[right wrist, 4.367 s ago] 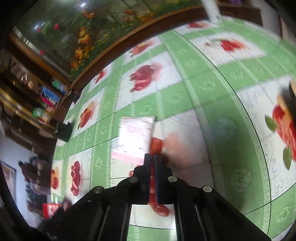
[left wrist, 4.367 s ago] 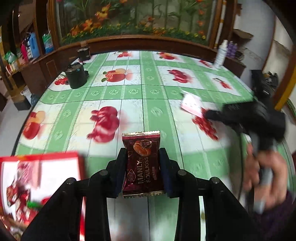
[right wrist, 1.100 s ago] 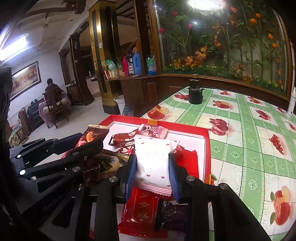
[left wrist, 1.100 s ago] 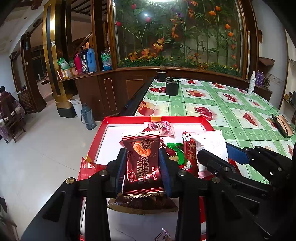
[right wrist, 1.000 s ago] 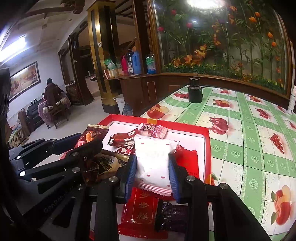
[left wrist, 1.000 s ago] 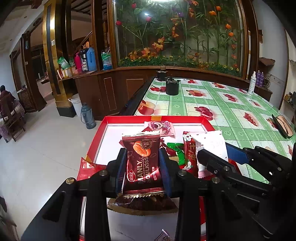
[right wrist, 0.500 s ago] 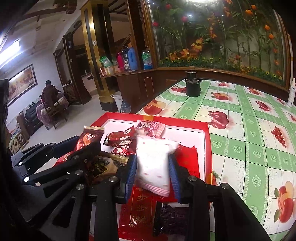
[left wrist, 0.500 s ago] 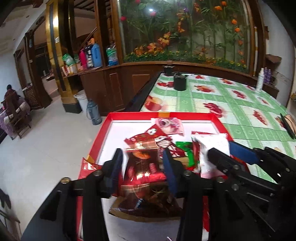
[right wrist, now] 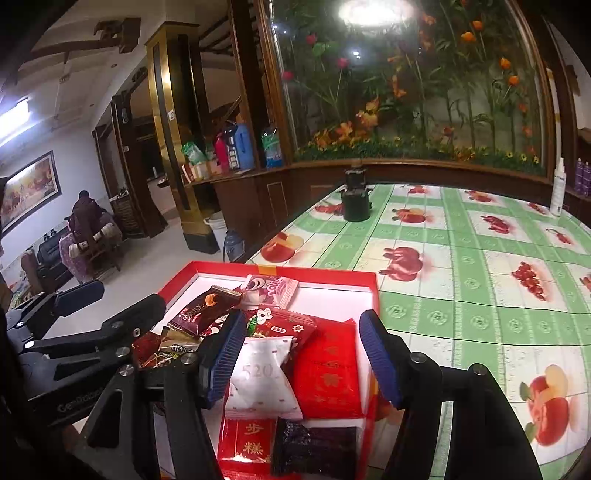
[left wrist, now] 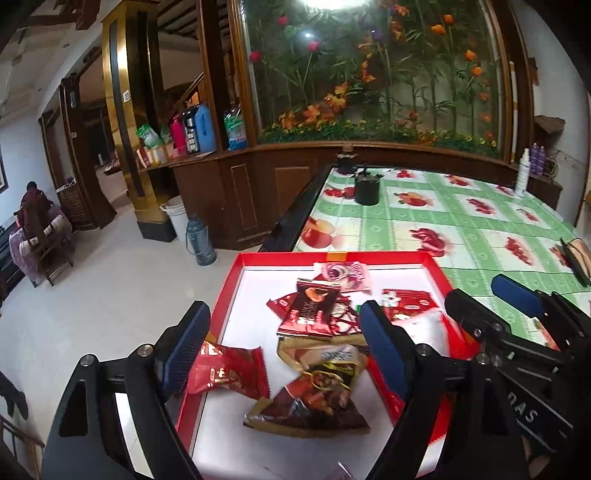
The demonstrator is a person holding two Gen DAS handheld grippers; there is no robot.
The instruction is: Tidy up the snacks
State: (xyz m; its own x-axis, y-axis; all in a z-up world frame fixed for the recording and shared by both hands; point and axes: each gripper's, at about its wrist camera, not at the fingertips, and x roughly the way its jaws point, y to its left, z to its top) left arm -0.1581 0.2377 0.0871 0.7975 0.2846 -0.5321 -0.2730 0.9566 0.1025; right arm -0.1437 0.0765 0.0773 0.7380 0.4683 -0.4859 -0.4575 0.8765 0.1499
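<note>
Both grippers, left (left wrist: 284, 343) and right (right wrist: 301, 354), now gape empty above the red tray (left wrist: 369, 257), their brown packet (left wrist: 312, 308) and white packet (right wrist: 260, 373) just dropped inside

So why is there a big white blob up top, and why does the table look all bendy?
In the right wrist view the white blob is a lamp's glare on the glass. The left wrist view shows the same glare. The fisheye lens curves the table edge in both. Both now pictures look sharp, with dark corners.
</note>
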